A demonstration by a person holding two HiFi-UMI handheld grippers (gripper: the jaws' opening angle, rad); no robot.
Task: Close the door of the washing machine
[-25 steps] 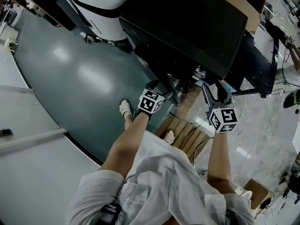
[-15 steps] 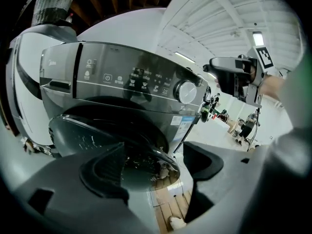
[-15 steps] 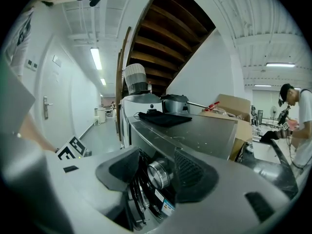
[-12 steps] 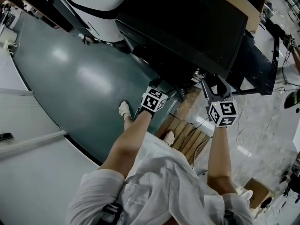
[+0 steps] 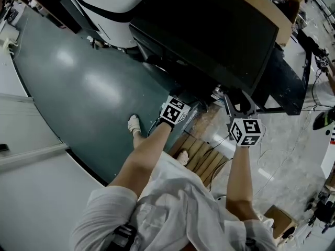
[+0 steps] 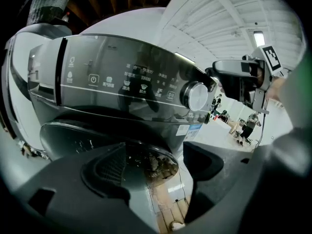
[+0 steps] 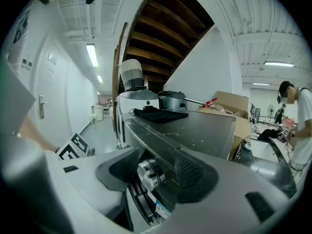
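The washing machine point(image 5: 209, 30) is dark grey, and from the head view I see its top. In the left gripper view its control panel point(image 6: 126, 82) and silver knob point(image 6: 195, 95) are above the round door point(image 6: 73, 135). The door's glass bulge point(image 6: 146, 162) shows just ahead of the jaws. I cannot tell whether the door is latched. My left gripper point(image 6: 161, 168) point(image 5: 192, 106) is open and empty in front of the door. My right gripper point(image 7: 156, 173) point(image 5: 236, 102) is open at the panel's corner. The knob point(image 7: 148, 175) shows in its gap, and the pads do not press it.
A dark cloth point(image 7: 158, 112) lies on the machine's top, with a cardboard box point(image 5: 261, 4) behind it. A wooden pallet point(image 5: 201, 153) and cables lie by my feet on the green floor point(image 5: 89, 82). A person point(image 7: 297, 126) stands at the far right.
Both grippers have drifted slightly closer to the machine's front, and my feet have shifted. The jaws of both stand as wide as before.
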